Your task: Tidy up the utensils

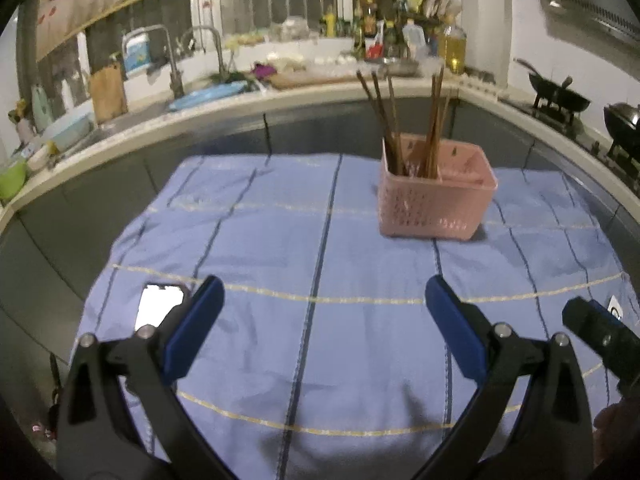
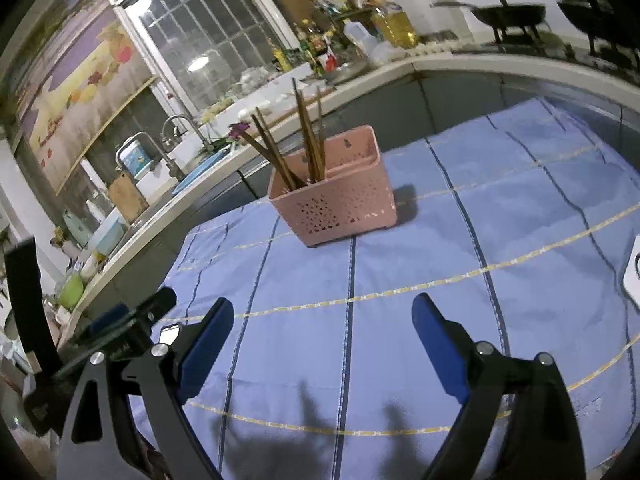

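Note:
A pink perforated utensil basket (image 1: 436, 196) (image 2: 340, 196) stands on the blue striped tablecloth (image 1: 320, 260) (image 2: 400, 260). Several brown chopsticks (image 1: 390, 120) (image 2: 304, 136) lean upright in its left compartment; the right compartment looks empty. My left gripper (image 1: 324, 296) hovers open over the cloth, well short of the basket, nothing between its blue pads (image 1: 200, 320). My right gripper (image 2: 322, 316) is likewise open and empty, with the basket ahead of it. In the left wrist view the right gripper (image 1: 600, 336) shows at the right edge; in the right wrist view the left gripper (image 2: 120, 328) shows at the left.
A phone (image 1: 160, 308) with a lit screen lies on the cloth by my left finger. A white object (image 2: 634, 276) sits at the cloth's right edge. Behind the table runs a counter (image 1: 280, 96) with sink, faucets, bottles and woks on a stove (image 1: 560, 96).

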`<state>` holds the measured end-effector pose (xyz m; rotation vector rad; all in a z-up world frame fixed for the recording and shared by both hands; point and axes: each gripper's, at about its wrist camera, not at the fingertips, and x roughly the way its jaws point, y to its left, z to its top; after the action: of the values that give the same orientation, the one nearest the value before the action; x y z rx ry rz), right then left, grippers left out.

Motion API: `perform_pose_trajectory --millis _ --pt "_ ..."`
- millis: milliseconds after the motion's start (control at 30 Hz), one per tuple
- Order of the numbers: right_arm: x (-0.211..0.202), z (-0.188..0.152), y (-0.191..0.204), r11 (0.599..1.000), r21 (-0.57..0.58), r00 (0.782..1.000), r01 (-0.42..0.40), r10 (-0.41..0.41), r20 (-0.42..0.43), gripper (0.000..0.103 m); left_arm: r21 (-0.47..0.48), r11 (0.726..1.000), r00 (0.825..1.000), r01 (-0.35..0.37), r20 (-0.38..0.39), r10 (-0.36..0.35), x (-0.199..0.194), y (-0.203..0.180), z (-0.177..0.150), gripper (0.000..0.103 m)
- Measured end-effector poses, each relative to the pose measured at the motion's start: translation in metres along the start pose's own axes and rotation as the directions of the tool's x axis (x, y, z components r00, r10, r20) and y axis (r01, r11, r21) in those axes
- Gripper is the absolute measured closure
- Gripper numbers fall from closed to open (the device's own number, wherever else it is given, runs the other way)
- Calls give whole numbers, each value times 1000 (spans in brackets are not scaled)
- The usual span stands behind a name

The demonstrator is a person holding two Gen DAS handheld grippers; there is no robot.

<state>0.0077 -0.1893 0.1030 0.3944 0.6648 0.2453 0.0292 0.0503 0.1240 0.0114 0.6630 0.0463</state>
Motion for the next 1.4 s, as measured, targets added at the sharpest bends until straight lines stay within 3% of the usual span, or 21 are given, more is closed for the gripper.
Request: perform_pose_trajectory --millis 200,333,500,700,767,900,933,967,1000,1067,1100,1167,1233,1333,1400 --pt "-23 4 21 997 -78 998 -12 17 57 13 -45 998 994 -48 96 53 -19 11 8 6" --pt "-35 10 38 992 -119 995 -39 49 84 13 3 992 981 -126 149 124 -27 24 24 6" --pt "-41 28 68 979 -175 987 -106 125 102 13 -70 964 929 -257 259 266 -60 80 54 6" --pt "-34 37 104 952 -220 968 -214 238 85 13 -206 888 823 -410 336 458 -115 176 70 6" --pt "-25 31 107 950 -230 970 -211 233 71 13 -232 831 765 -505 325 556 -125 205 70 6" --pt "-2 21 99 961 -212 982 -176 186 29 13 -272 666 618 -695 248 746 -122 245 65 6" --pt "3 19 96 964 -204 984 -168 176 21 13 -289 652 617 -701 213 758 -115 252 60 6" --pt "8 16 91 969 -198 988 -149 155 17 14 -297 667 639 -683 199 743 -113 254 55 6" --pt "10 15 88 972 -196 990 -134 139 15 13 -302 706 689 -641 178 702 -103 252 48 6" --pt "16 11 81 975 -196 994 -101 106 14 13 -287 773 766 -565 166 621 -86 241 38 6" --pt "18 10 78 976 -200 996 -87 91 15 13 -268 832 828 -485 166 536 -72 226 31 6" --pt "22 6 74 976 -210 998 -58 63 16 13 -241 904 906 -352 154 394 -51 202 22 6" --pt "26 2 70 976 -214 999 -41 44 12 13 -210 961 973 -180 108 206 -22 167 12 6" --pt "33 -3 62 977 -213 1000 -17 17 0 13 -142 989 998 -45 36 50 8 115 -1 6" --pt "36 -6 56 977 -212 1000 2 -3 -4 13 -78 997 1000 -16 21 17 18 82 -7 6"
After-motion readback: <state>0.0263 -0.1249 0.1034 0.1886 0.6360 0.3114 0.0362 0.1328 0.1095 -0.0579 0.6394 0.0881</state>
